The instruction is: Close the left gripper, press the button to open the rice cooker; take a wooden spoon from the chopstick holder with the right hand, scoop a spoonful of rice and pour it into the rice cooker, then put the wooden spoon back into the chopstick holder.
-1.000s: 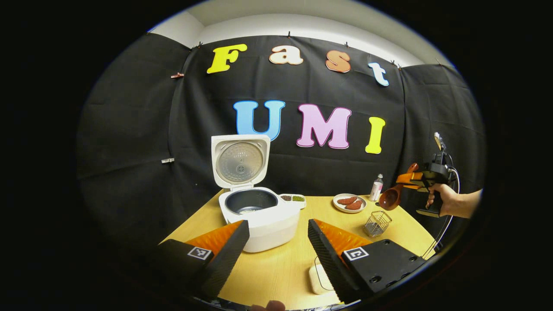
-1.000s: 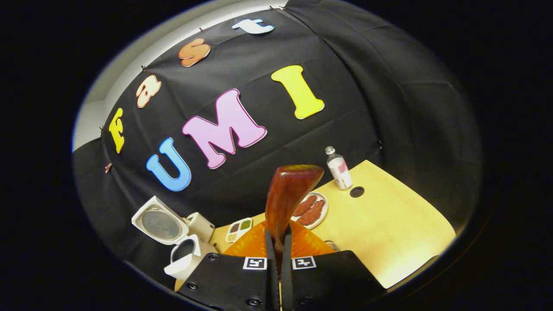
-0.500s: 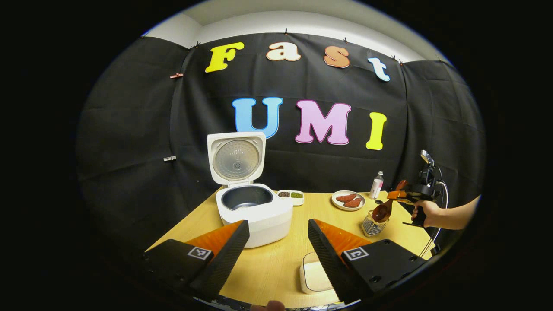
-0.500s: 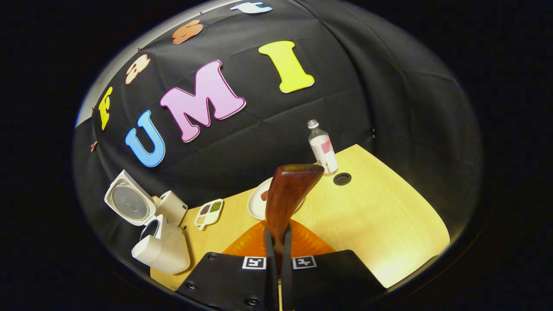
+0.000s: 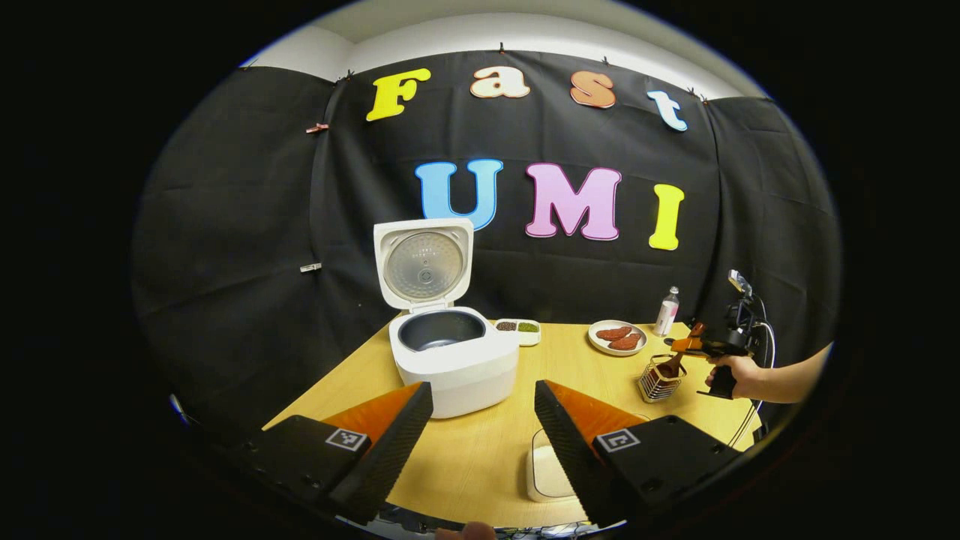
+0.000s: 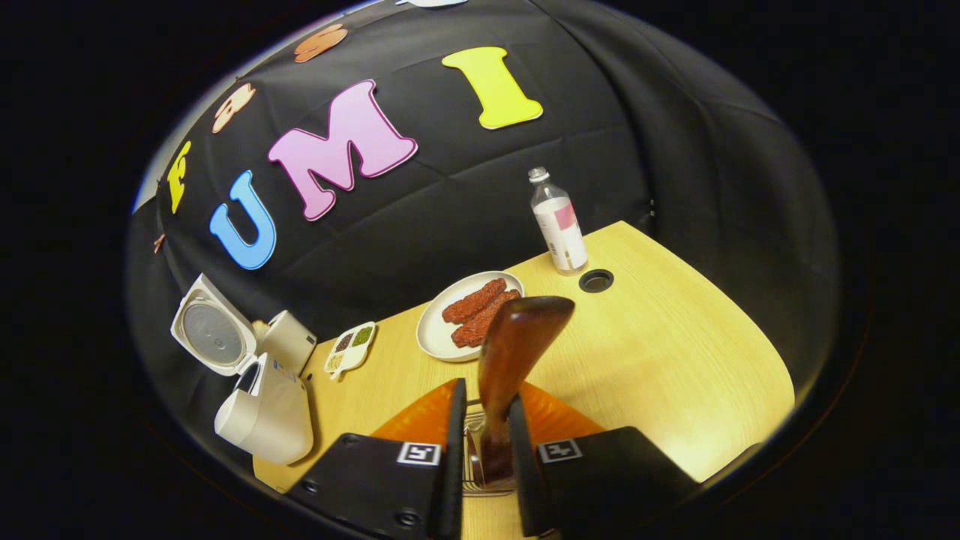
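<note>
My right gripper (image 6: 484, 465) has its fingers slightly parted around the brown wooden spoon (image 6: 517, 337), whose bowl sits in the wire chopstick holder (image 5: 660, 379) below them, so it can stand alone. My left gripper (image 5: 480, 442), fingers wide apart, idles before the open white rice cooker (image 5: 450, 352) on the desk (image 6: 660, 360).

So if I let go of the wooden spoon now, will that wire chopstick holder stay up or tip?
Probably stays up, but watch it. The chopstick holder is open wire, so likely light. The wooden spoon stands bowl-down with its handle well above the rim, which raises the load. The right gripper fingers look slightly parted around the handle, so a sideways nudge could rock it.
</note>
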`<state>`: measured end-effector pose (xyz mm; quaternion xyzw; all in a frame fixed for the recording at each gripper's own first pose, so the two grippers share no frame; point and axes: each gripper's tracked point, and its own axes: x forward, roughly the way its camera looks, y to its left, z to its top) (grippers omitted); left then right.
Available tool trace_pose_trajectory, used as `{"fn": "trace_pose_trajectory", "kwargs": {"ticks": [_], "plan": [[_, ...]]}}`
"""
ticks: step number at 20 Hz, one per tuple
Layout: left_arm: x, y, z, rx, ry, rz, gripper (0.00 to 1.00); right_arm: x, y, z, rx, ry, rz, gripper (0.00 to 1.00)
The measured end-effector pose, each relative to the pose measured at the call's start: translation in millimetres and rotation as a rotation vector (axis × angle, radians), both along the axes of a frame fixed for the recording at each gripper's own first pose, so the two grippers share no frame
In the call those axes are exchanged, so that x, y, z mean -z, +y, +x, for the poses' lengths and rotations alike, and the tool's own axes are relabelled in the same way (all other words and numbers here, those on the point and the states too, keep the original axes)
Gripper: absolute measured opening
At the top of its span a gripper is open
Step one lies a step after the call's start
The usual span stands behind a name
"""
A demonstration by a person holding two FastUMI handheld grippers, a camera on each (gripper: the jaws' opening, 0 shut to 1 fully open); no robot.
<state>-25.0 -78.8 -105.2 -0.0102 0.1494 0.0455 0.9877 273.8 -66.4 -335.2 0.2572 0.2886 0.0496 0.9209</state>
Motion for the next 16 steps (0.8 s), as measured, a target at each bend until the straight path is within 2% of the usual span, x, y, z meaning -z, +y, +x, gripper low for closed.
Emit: {"fn": "trace_pose_trajectory", "kwargs": {"ticks": [1,2,3,4,5,6,11,16], "plan": [[0,0,-1,-0.001,0.000,-0.002,0.95,1,0,-2,0.001,0.009,0.000,0.34],[-1,0,0,0.001,-0.001,-0.004,0.95,1,-3,-4,0.005,0.013,-0.003,0.58],[-2,-2,1,0.004,-0.005,-0.003,0.95,1,-5,-6,0.010,0.013,-0.007,0.64],[-5,-3,2,0.009,-0.012,-0.001,0.95,1,-10,-9,0.020,0.018,-0.013,0.77],[-8,-3,2,0.013,-0.020,0.003,0.95,1,-13,-12,0.031,0.024,-0.015,0.84],[-11,-3,4,0.020,-0.027,0.005,0.95,-1,-17,-18,0.044,0.028,-0.018,0.98],[-32,8,23,0.032,-0.086,0.000,0.95,-32,-39,-45,0.131,-0.007,-0.063,0.98],[-78,31,57,0.030,-0.210,0.005,0.95,-95,-29,-91,0.144,-0.100,-0.089,0.98]]}}
